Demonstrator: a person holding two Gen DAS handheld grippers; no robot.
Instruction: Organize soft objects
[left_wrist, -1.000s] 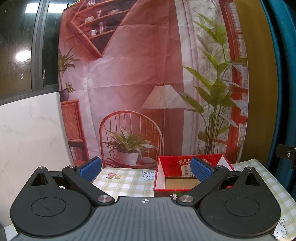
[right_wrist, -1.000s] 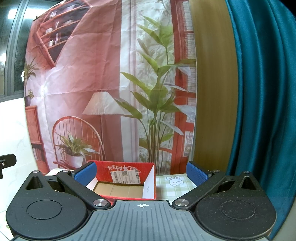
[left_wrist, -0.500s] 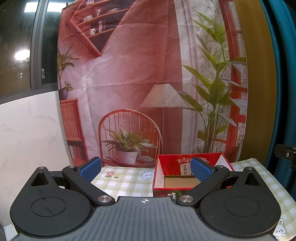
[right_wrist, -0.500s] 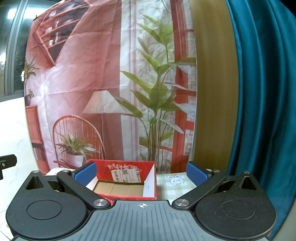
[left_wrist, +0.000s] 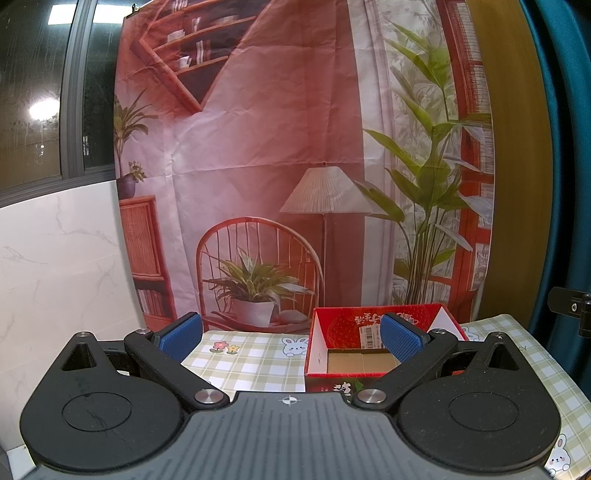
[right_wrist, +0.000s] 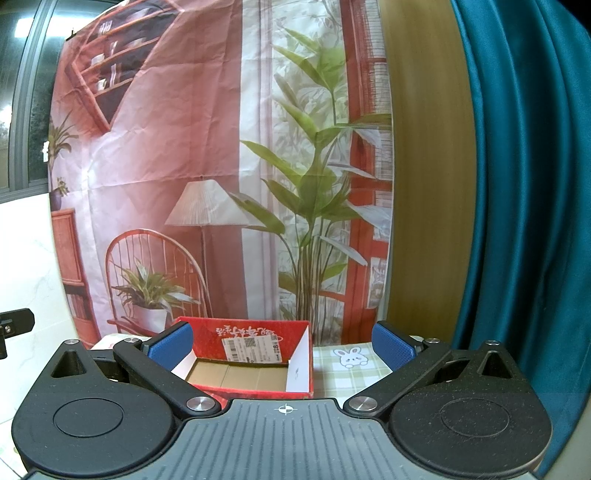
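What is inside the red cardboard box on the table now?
The red cardboard box shows only its bare brown cardboard floor and a shipping label on its inner back wall. No soft object shows inside. The near wall and the right gripper hide the front strip of the floor.

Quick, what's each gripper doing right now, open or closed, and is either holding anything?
Left gripper: open, nothing between its blue pads.
Right gripper: open, empty too, facing the red cardboard box.
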